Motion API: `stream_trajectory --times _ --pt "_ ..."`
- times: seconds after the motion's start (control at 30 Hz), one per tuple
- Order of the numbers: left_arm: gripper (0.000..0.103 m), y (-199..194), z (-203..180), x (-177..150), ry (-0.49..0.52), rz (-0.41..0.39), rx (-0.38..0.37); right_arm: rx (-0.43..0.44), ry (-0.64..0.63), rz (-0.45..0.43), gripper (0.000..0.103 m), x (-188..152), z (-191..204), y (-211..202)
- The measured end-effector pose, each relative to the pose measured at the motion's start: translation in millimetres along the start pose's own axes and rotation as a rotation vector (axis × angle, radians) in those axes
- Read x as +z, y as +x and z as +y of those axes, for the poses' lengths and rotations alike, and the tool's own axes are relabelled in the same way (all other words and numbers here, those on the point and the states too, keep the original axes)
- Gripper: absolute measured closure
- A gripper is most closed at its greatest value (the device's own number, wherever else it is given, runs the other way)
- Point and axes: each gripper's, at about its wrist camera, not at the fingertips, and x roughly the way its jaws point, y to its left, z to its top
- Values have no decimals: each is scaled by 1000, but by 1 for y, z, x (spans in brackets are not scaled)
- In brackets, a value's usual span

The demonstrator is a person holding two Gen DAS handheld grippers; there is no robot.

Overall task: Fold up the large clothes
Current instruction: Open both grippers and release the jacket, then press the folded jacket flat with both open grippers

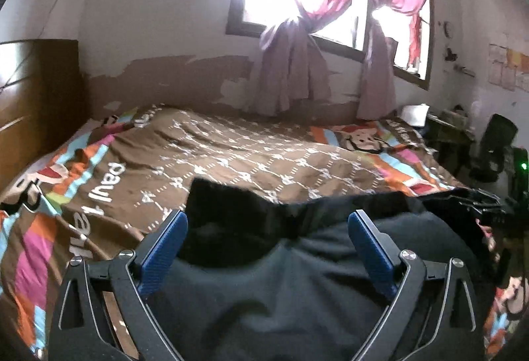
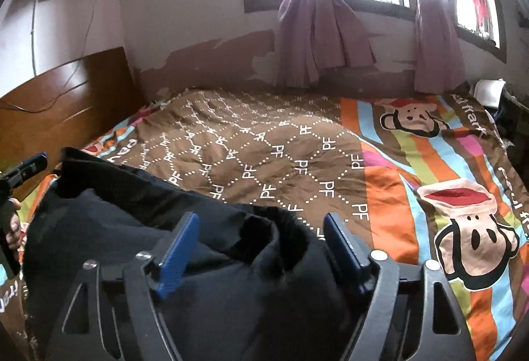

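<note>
My left claw (image 1: 267, 228) and right claw (image 2: 261, 235) both gape wide, gripping nothing, over the black garment (image 1: 281, 288) lying along the bed's (image 2: 264, 142) near edge, its long axis running sideways between them, directly under both.

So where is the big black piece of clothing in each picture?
Left wrist view: the big black fabric garment fills the bottom middle, lying between the open left tool's blue fingers.
Right wrist view: the garment fills the lower left.
Shared landmark: the knotted purple curtain under the window.
</note>
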Motion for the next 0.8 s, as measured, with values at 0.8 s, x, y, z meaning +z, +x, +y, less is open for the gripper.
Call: stream_trajectory --times 0.8 --pt "7 8 -90 -80 271 265 -228 226 -208 225 6 -92 72 -41"
